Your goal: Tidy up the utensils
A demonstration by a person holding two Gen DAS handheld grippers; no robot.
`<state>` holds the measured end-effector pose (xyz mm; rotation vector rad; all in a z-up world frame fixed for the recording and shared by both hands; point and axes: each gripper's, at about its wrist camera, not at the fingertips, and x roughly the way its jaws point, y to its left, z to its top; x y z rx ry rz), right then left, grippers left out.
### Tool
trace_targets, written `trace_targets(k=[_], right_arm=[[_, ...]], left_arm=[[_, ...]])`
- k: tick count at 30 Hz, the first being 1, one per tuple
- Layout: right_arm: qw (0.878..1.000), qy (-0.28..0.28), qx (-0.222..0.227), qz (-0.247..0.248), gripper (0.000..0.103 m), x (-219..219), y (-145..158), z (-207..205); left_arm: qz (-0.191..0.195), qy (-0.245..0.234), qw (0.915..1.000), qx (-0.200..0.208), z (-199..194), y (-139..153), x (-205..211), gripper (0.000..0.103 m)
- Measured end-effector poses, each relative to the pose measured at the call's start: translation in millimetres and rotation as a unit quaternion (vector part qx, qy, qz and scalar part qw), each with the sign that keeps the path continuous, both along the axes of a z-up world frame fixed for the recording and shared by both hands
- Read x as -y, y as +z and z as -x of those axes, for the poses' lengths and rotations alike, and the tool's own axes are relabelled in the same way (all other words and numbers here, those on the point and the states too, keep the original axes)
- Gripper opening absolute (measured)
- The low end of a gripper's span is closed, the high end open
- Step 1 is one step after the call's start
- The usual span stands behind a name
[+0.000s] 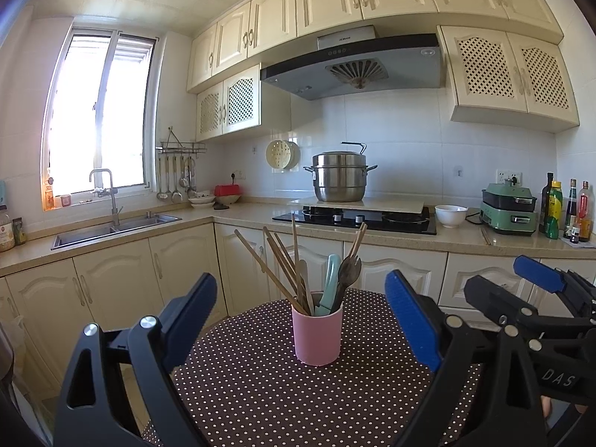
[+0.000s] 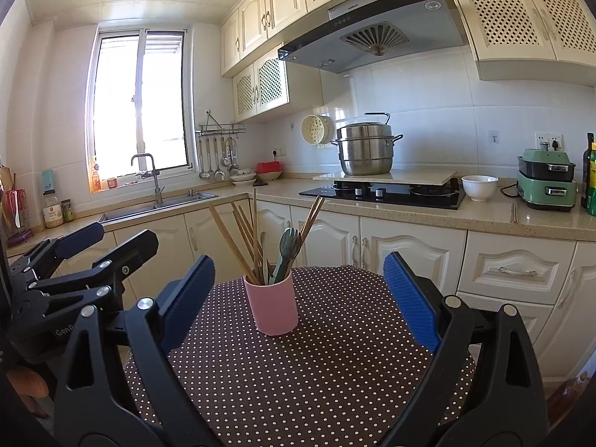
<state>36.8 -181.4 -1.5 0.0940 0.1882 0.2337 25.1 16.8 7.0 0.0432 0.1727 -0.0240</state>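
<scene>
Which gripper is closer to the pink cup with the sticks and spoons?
Neither clearly. Both the left gripper and right gripper are open, empty and facing the pink cylindrical cup on the polka-dot table; the left looks slightly better centred.

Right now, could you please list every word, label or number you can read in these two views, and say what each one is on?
"DAS": right claw body, letters cut off.
"GenR": left claw body, cut off.
Range hood brand plate: too small to read.
Bottles and jar labels: blurred, unreadable.
</scene>
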Motion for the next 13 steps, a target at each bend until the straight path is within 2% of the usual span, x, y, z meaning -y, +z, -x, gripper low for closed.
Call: trace_targets(k=[10,13], right_arm=[[0.999,0.007,-0.031,-0.009,0.09,0.8,-15.5,-25.6],[0.999,0.002,-0.046,0.003,0.091,0.0,-25.9,-40.5]], left_arm=[[0.001,0.002,0.9997,-0.026,-26.1,-16.1,-0.7,0.09],[0.007,-0.001,0.999,-0.044,-41.2,-26.7,-4.3,0.09]])
